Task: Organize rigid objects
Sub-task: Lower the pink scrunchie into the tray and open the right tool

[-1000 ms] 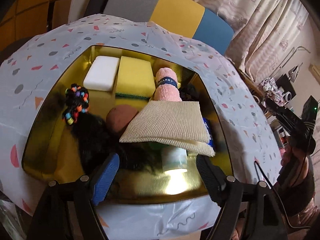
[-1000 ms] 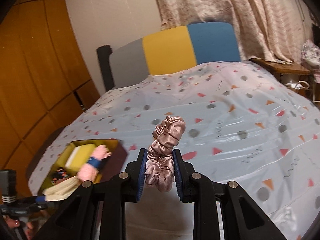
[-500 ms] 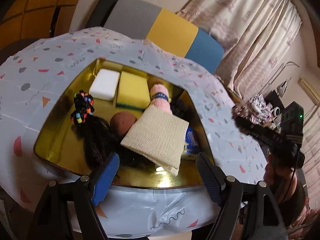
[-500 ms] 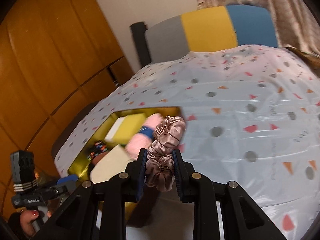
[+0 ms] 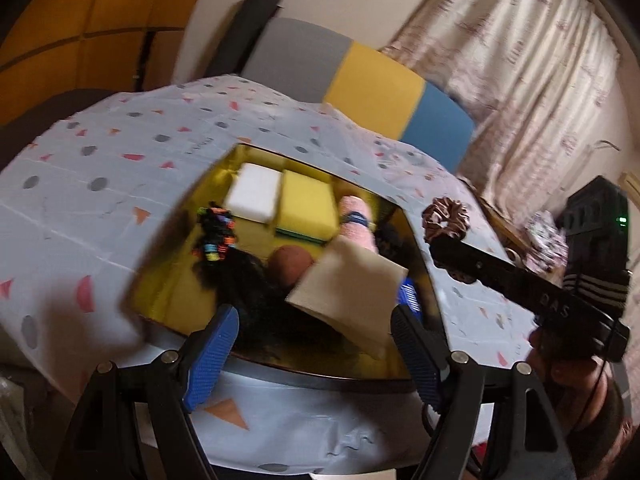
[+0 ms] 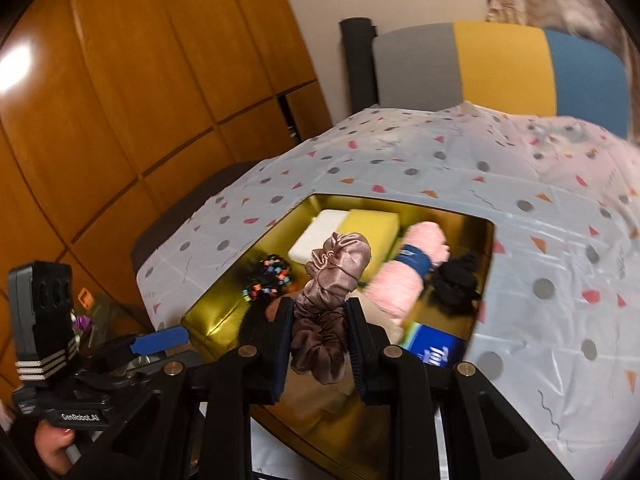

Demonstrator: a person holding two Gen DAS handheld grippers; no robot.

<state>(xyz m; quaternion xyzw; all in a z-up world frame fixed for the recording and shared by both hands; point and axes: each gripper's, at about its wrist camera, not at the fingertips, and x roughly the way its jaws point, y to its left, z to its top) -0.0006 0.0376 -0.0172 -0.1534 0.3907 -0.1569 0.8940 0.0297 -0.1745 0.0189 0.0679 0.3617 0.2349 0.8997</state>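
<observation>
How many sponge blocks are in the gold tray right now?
2. The white sponge and the yellow sponge sit side by side at the far end of the gold tray. More could lie hidden under the beige cloth.

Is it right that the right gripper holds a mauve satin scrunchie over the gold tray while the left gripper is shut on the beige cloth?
Not quite: in the left wrist view the left gripper is open and holds nothing; the beige cloth lies in the gold tray. The rest stands.
</observation>
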